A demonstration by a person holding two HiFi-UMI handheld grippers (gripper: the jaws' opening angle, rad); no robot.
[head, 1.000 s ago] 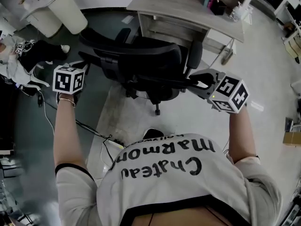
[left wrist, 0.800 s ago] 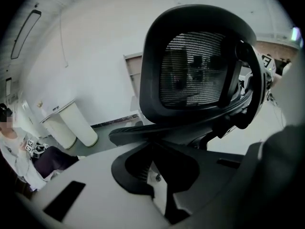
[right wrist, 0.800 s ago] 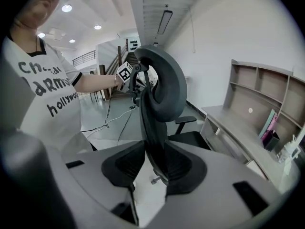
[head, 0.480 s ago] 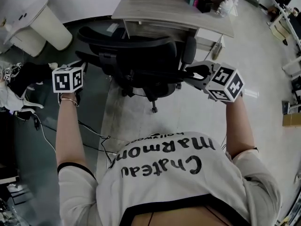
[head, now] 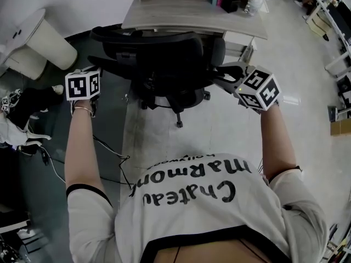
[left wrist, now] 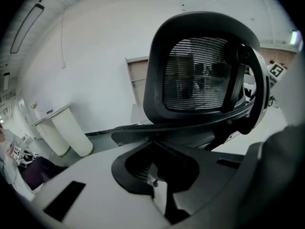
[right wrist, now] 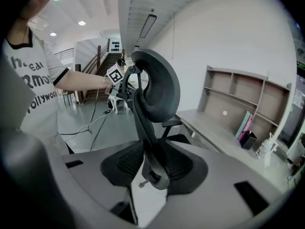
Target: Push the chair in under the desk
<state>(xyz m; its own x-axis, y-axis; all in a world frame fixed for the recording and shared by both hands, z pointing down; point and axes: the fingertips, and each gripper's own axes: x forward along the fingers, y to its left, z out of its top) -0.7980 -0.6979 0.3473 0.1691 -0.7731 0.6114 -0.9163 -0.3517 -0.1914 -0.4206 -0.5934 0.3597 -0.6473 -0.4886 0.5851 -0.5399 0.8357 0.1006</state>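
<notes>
nearest, the person's arms reach forward, one at each side of the chair [head: 164, 59]. the left gripper [left wrist: 154, 179] has its jaws pressed together with nothing between them, and the closed tip seems butted against the chair's dark left rim. the right gripper [head: 219, 74] has the right edge of the backrest between its jaws. they pinch it, though they have just been opening. beyond them the chair stands close in front of the desk [head: 186, 16], its seat seemingly part-way under the top, with the backrest and a caster [head: 179, 124] out on the floor.

to do this well, i'd keep both pushes level and equal so the chair rolls straight instead of swivelling. i'd steer the left armrest [head: 112, 34] clear of the desk's edge. the loosening right grip could slip off the backrest, so watch it. i'd stop once the backrest nears the desk's front edge.
</notes>
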